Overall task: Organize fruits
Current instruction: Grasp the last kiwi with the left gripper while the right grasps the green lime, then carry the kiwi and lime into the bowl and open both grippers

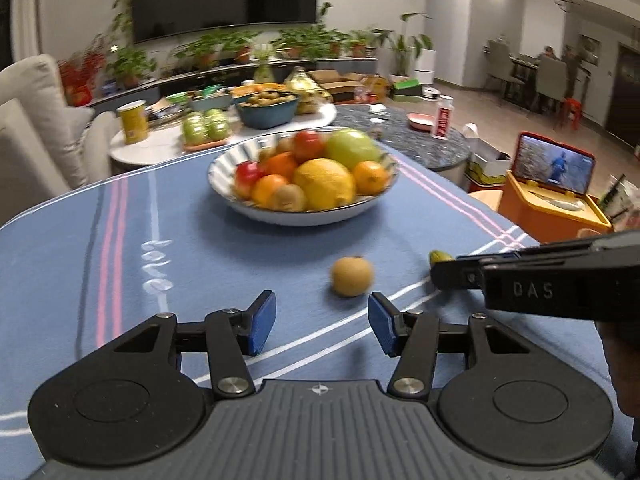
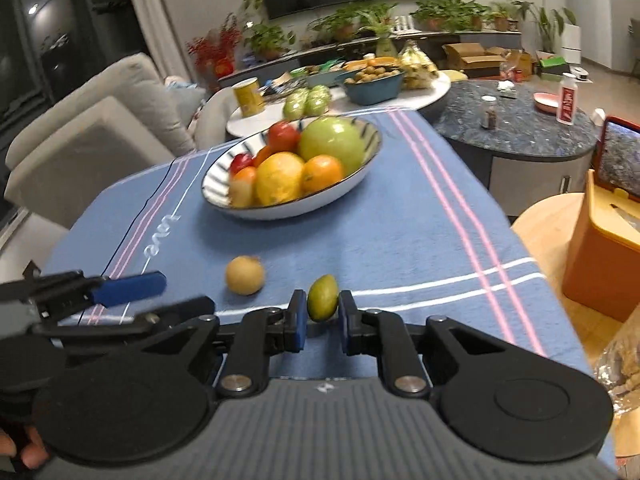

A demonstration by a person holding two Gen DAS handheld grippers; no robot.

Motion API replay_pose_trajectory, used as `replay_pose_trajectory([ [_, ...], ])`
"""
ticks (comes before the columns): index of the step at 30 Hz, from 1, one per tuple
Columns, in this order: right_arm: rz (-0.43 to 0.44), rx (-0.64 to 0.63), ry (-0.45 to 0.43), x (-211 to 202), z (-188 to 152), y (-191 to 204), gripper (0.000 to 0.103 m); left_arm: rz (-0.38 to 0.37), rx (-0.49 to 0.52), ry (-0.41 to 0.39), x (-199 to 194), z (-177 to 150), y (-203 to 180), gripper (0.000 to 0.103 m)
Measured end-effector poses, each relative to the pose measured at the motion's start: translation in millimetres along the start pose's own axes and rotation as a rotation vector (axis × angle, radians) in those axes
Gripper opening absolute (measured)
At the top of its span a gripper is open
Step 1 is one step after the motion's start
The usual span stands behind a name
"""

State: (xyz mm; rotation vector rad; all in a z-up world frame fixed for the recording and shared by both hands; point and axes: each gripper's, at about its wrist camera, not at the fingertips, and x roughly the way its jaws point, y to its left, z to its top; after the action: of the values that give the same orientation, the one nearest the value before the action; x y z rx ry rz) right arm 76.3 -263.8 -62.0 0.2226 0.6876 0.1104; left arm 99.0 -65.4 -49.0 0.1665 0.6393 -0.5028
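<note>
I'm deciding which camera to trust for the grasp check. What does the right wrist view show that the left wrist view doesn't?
Only the right wrist view shows the right gripper shut on the small green fruit, pads pressing both its sides. In the left wrist view just the fruit's tip peeks past that gripper's side.

Only the left wrist view shows the left gripper head-on, open with nothing between its pads.

Both show the brown round fruit loose on the blue tablecloth and the striped bowl full of fruit.
</note>
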Motion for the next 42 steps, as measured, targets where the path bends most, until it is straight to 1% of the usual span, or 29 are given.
replay_pose_trajectory([
  [5, -0.001, 0.046, -0.011, -0.5, 5.6, -6.9, 0.058, -0.002, 0.009, 0.013, 19.2, 6.3, -7.4, 0.048],
  [8, 0.002, 0.059, -0.015, 0.3, 6.6, -9.3, 0.058, -0.001, 0.008, 0.022, 27.3, 8.9, -9.0, 0.045],
  [11, 0.009, 0.062, -0.015, 0.9, 7.4, -11.0, 0.058, -0.002, 0.014, 0.021, 31.0, 10.1, -11.0, 0.036],
  [12, 0.013, 0.062, -0.015, 1.4, 7.7, -11.0, 0.058, -0.003, 0.016, 0.022, 32.0, 9.9, -11.6, 0.029],
  [13, 0.015, 0.063, -0.015, 2.3, 8.6, -10.9, 0.058, -0.007, 0.015, 0.025, 33.0, 9.6, -11.6, 0.026],
  [19, 0.023, 0.068, -0.025, -0.4, 11.3, -14.3, 0.058, -0.013, 0.022, 0.019, 28.8, 10.5, -10.7, 0.026],
  [22, 0.030, 0.073, -0.035, -2.5, 15.4, -15.2, 0.058, -0.008, 0.021, 0.002, 22.6, 14.9, -8.9, 0.026],
  [27, 0.041, 0.044, -0.063, -6.0, 24.5, -9.1, 0.058, 0.015, 0.008, -0.036, 13.7, 26.7, -1.5, 0.026],
  [32, 0.058, 0.021, -0.099, -6.1, 43.4, -5.7, 0.058, 0.046, 0.007, -0.049, 14.7, 39.5, 5.7, 0.026],
  [37, 0.073, 0.003, -0.139, -3.2, 67.0, -1.4, 0.058, 0.069, 0.010, -0.080, 18.6, 56.3, 11.8, 0.026],
  [42, 0.083, 0.010, -0.140, 6.7, 83.6, -4.0, 0.059, 0.090, 0.016, -0.094, 27.6, 72.1, 17.2, 0.026],
])
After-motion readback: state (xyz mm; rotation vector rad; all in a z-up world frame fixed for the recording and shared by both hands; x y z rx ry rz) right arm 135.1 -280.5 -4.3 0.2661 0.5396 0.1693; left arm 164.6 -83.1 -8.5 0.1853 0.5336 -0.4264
